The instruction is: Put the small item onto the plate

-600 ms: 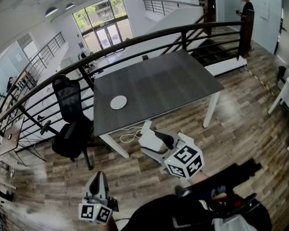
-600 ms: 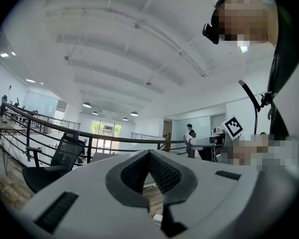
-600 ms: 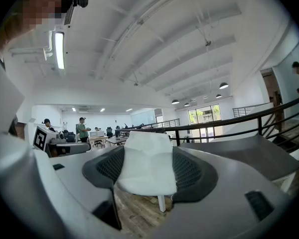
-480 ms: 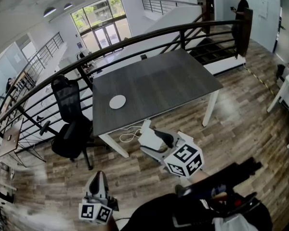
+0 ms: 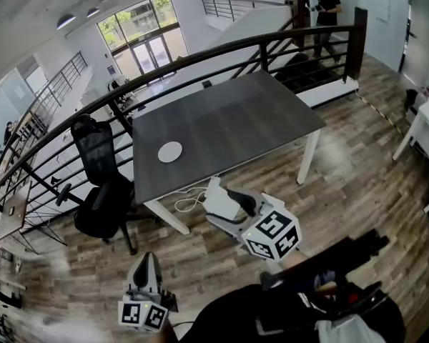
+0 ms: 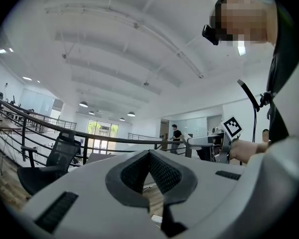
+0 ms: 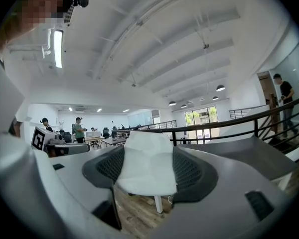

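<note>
In the head view a small round white plate [image 5: 170,151] lies near the left front corner of a dark grey table [image 5: 236,120]. My right gripper [image 5: 216,191] hovers over the wooden floor just in front of that table, shut on a small white item [image 5: 219,204]. The right gripper view shows this white item [image 7: 146,164] filling the gap between the dark pads, which press on both its sides. My left gripper [image 5: 148,261] hangs lower and to the left, well short of the table. Its fingertips [image 6: 150,156] meet with nothing between them.
A black office chair [image 5: 100,184] stands at the table's left front corner. A black railing [image 5: 200,56] curves behind the table. A cable [image 5: 189,202] lies on the floor under the table edge. A person [image 5: 327,9] walks far behind, and a white desk [image 5: 425,131] is at the right.
The table and plate have slid a little left in the head view. The person at the back has walked left. Both grippers keep about the same place and grip.
</note>
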`<state>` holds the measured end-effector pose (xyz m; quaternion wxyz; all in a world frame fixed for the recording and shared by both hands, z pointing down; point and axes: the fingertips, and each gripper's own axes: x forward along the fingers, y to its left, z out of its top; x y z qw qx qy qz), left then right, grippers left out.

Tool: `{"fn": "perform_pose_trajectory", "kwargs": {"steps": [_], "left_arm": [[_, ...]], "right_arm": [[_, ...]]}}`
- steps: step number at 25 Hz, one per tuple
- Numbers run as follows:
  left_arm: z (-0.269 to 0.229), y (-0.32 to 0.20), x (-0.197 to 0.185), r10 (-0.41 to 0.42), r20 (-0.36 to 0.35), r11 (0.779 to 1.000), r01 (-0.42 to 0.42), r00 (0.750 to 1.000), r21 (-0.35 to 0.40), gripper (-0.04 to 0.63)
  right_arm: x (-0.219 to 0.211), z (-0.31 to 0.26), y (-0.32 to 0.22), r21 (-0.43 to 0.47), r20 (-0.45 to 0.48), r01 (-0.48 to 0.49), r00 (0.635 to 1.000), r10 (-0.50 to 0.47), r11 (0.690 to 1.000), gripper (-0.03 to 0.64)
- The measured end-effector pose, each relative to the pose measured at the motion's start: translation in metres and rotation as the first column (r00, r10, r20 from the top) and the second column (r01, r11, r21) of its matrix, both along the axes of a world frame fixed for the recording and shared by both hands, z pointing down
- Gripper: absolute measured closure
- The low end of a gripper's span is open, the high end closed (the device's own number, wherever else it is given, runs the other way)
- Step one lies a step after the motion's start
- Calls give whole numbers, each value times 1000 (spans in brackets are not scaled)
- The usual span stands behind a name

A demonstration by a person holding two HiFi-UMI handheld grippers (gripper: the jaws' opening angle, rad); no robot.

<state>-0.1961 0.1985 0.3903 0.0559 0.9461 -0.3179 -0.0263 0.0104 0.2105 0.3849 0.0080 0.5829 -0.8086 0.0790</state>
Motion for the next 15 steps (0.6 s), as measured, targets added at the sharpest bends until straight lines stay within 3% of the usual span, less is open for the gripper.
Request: {"fn": "perform_pose_trajectory", "kwargs": {"steps": [5,15], "left_arm": [[-1,0,3,3,5,1000,-3,1000,3,591],[5,-6,-29,32,8,999,-32,999,-3,591]], "right_arm": [[3,-1,0,4,8,-10,1000,10,1000,307],[-32,0,-5,10,6,-28,1000,28,1000,307]]}}
